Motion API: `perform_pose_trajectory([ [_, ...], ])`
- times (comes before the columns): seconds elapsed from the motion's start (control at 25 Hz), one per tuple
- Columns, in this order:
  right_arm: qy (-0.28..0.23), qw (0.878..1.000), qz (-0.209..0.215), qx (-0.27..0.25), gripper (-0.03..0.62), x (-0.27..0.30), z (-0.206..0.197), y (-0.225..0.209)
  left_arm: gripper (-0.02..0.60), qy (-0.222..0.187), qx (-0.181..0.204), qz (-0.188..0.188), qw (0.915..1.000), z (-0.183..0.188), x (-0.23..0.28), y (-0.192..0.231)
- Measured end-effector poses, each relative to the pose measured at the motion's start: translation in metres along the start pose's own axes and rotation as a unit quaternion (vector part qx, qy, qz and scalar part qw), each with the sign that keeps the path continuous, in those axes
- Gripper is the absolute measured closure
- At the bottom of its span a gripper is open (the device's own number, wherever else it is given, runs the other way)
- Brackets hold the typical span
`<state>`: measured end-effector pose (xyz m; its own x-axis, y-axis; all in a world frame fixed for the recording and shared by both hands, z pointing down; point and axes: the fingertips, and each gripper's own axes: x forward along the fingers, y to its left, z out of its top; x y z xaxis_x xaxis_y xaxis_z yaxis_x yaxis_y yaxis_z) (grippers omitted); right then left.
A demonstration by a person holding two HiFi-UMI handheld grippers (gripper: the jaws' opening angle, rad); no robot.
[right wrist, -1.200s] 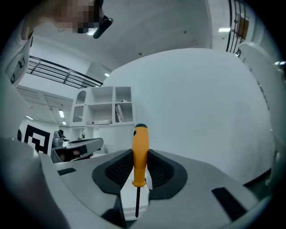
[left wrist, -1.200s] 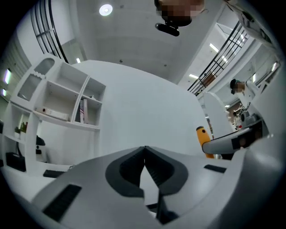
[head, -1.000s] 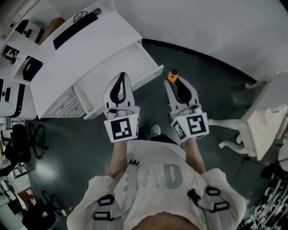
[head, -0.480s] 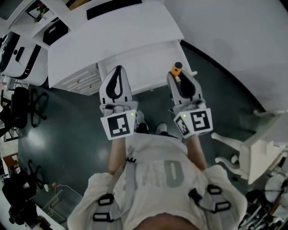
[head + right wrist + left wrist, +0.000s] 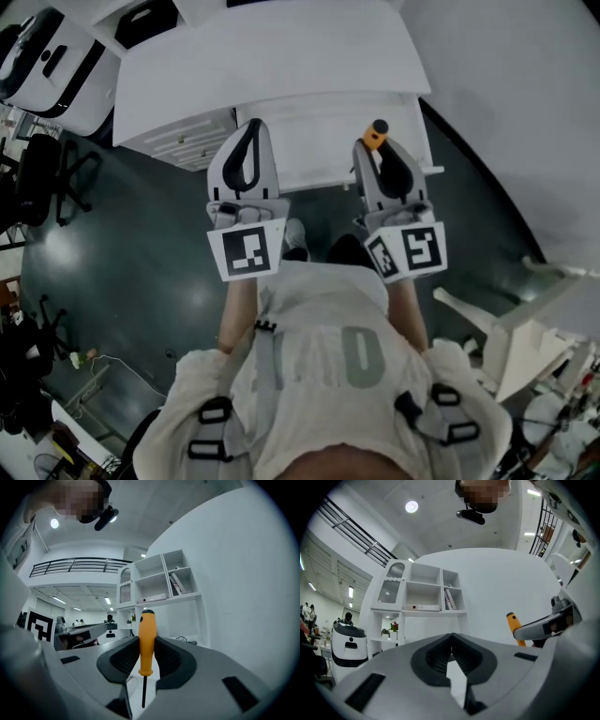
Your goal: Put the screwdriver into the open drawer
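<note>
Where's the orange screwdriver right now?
The screwdriver is pinched by its handle between the right gripper's jaws. In the head view its orange handle shows on the right, over the right end of the open white drawer.

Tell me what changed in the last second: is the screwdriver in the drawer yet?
Not yet. The person turned: in the head view the desk and open drawer swung from upper left to straight ahead of both claws. Unchanged: right claw shut on the screwdriver, left claw shut and empty.
</note>
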<state>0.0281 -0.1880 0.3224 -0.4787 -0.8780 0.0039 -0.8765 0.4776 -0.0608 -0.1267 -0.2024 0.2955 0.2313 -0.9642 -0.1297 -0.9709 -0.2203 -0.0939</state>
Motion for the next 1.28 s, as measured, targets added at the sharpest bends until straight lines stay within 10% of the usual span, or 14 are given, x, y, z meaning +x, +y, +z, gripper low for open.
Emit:
perform_pose_trajectory([
  [1.28,0.017,0.994,0.104,-0.002,0.496,0.061,-0.001,-0.051,0.575,0.005,0.039,0.095,0.9947,0.007,0.056,-0.004],
])
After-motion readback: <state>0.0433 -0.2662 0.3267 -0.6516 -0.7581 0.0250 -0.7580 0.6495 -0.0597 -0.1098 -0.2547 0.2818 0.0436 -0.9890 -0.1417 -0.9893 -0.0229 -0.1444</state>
